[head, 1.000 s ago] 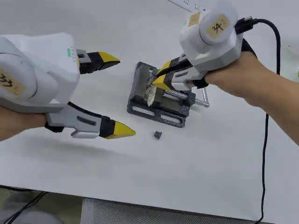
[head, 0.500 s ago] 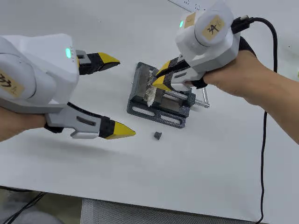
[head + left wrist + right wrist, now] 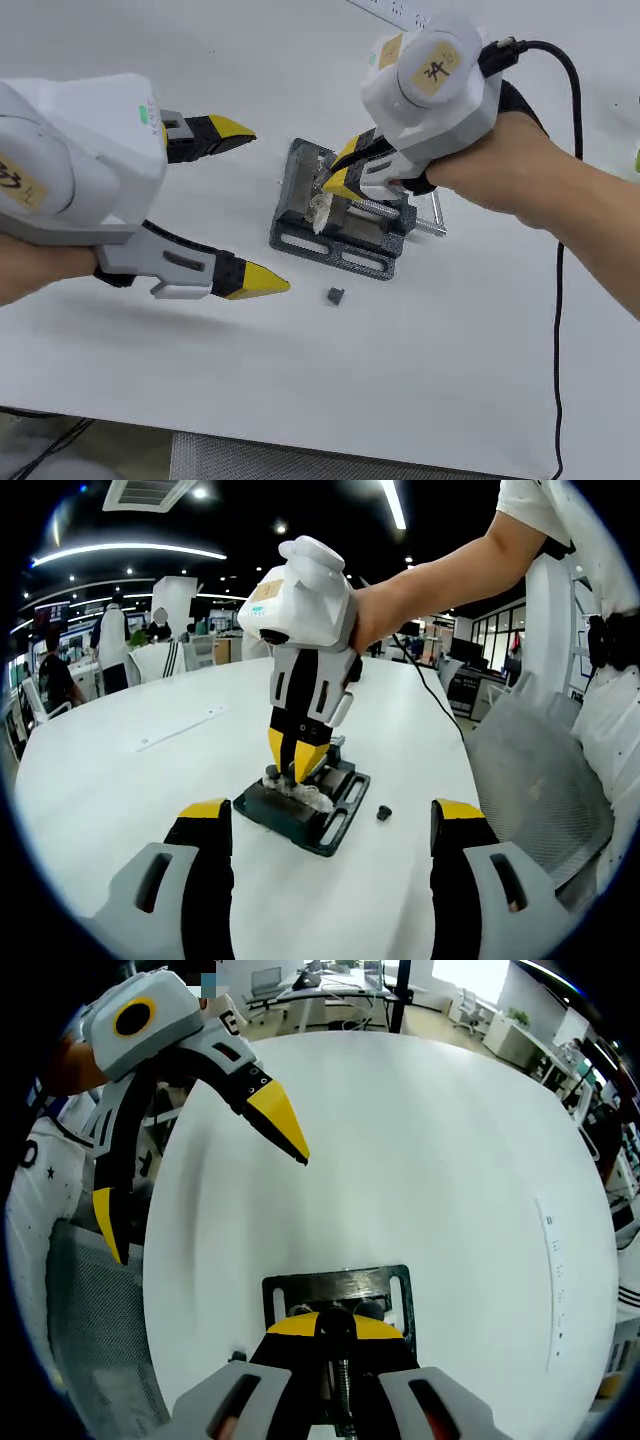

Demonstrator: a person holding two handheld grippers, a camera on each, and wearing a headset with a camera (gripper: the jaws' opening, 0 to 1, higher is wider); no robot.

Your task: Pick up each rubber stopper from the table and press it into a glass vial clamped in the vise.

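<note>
R tongs [image 3: 336, 170] pressed together, tips down on vial [image 3: 321, 208] in vise [image 3: 345, 245], axis unclear; L tongs [image 3: 266, 208] spread wide.

The left gripper [image 3: 262, 207] has a white body, black jaws and bright yellow tips. The right gripper [image 3: 335, 178] wears the same scheme of white shell, black jaws and yellow tips. Each body carries a round tan-yellow label [image 3: 437, 68] with dark handwritten marks. The vise [image 3: 330, 252] is dark grey throughout, apart from its silvery metal screw [image 3: 428, 226]. The glass vial [image 3: 320, 208] looks clear to whitish. The loose rubber stopper [image 3: 336, 296] is dark grey — nearly the vise's shade. The table [image 3: 420, 380] is plain white, without pattern. The cable [image 3: 557, 350] is black.
</note>
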